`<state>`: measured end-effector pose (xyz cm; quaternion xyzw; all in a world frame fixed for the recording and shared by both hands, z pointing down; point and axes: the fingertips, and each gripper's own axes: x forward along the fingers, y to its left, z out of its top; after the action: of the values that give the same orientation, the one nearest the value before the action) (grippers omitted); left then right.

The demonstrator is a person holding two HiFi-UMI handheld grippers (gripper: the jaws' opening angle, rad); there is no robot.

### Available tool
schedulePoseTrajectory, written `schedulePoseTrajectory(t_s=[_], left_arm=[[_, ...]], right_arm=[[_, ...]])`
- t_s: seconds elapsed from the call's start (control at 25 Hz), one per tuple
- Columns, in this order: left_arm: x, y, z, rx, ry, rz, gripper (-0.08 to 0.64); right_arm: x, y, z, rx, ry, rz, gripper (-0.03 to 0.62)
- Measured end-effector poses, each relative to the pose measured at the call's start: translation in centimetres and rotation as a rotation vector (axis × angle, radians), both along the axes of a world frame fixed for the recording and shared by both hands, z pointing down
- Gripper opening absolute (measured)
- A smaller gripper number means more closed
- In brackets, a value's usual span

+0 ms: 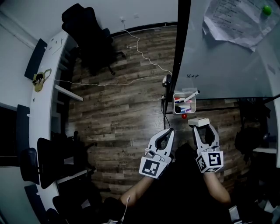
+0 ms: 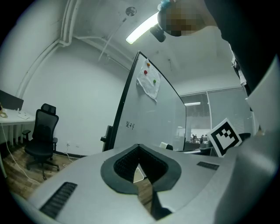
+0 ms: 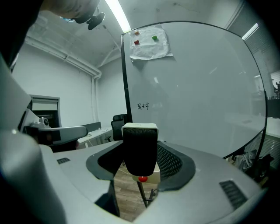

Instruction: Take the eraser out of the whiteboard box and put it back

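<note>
Eraser (image 3: pixel 140 148) is out of the whiteboard box (image 1: pixel 193 107), clamped in the R gripper (image 1: pixel 202 127). Jaws stand wide, one pad on each side of the block, black felt face toward the R gripper cam, white back on top. In the head view the eraser sits just below and slightly right of the box, near it but not touching. Box hangs at the lower edge of the whiteboard (image 1: pixel 227 61), close to the board's dark frame, w/ several markers (image 1: pixel 188 97) lying and leaning inside. A small red round thing (image 1: pixel 184 116) shows right under the box; can't tell what it's fixed to. In the R gripper view it peeks out below the eraser's bottom edge. L gripper (image 1: pixel 169 130) is to the left of the R one, apart from it. Its jaws are together at the tips w/ nothing between them, only floor and a pale bit of the box visible through the gap behind the tips. Each gripper's marker cube faces the head cam, forearms below. Board has a short scribble near its left edge, and crumpled papers (image 1: pixel 238 19) are pinned up top w/ a green magnet (image 1: pixel 267 9). Wood-plank floor (image 1: pixel 118 113) has a white cable (image 1: pixel 131 61) trailing across. A black office chair (image 1: pixel 85 30) stands far off by a long white desk (image 1: pixel 41 105).
</note>
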<state>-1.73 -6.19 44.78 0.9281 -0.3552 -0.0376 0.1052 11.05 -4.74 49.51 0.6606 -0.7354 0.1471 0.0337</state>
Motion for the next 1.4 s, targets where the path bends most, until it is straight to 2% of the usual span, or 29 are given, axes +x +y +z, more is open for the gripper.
schedulePoseTrajectory(t_s=[0.2,0.8,1.4], left_arm=[[-0.4,-1.3,0.9,-0.031,-0.016,-0.003,0.006],[1.4,-5.2,2.1,-0.07,-0.041,-0.02,0.006],[1.2,-6.4,3.1,-0.104,-0.041,-0.041,0.006]], right_arm=[[-0.1,-2.2,0.9,-0.019,0.008,0.002,0.239],[0.4,-7.7,4.8,-0.105,0.007,-0.044,0.239],[0.1,-9.1,9.4,-0.217,0.043,-0.07,0.239]])
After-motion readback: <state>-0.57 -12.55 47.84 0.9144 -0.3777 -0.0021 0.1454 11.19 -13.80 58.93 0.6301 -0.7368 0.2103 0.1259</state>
